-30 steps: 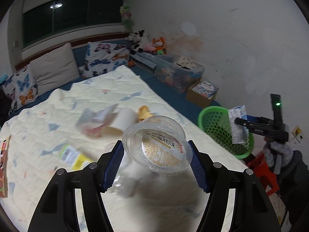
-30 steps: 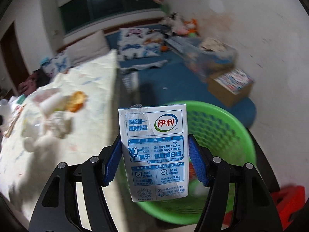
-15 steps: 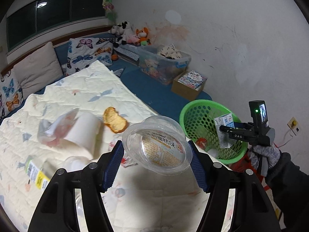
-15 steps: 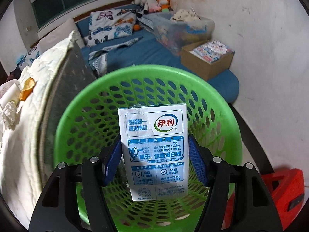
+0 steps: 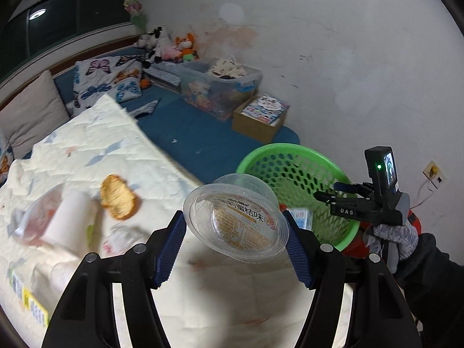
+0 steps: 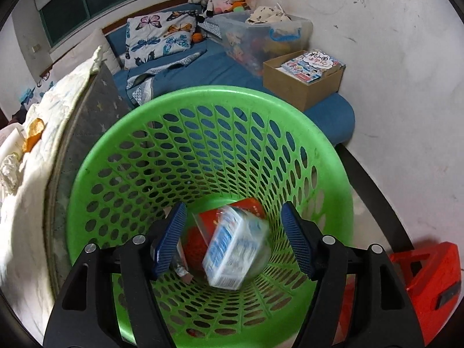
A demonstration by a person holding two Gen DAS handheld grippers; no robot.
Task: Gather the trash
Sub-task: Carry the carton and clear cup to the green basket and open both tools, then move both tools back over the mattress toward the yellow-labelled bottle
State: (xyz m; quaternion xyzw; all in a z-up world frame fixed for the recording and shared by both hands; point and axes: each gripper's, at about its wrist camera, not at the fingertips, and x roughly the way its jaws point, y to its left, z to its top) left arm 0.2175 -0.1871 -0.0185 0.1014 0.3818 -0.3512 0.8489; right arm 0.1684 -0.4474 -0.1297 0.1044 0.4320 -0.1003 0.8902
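Right wrist view: carton dropped into basket, cup next in line.

Right gripper (image 6: 233, 240) hangs over the basket (image 6: 203, 98) with jaws just opened further and nothing between the pads; the carton (image 6: 232, 252), clamped there half a second ago, now lies blurred and tilted low inside the basket, on red packaging. One item counts as collected. Beside the basket, over the quilt (image 5: 95, 145), the left gripper (image 5: 236, 229) is clenched on a clear cup (image 5: 237, 220), closer to the basket than a second ago. Farther from the basket, on the quilt: bread piece (image 5: 117, 197), white roll (image 5: 69, 220), wrappers to fetch.
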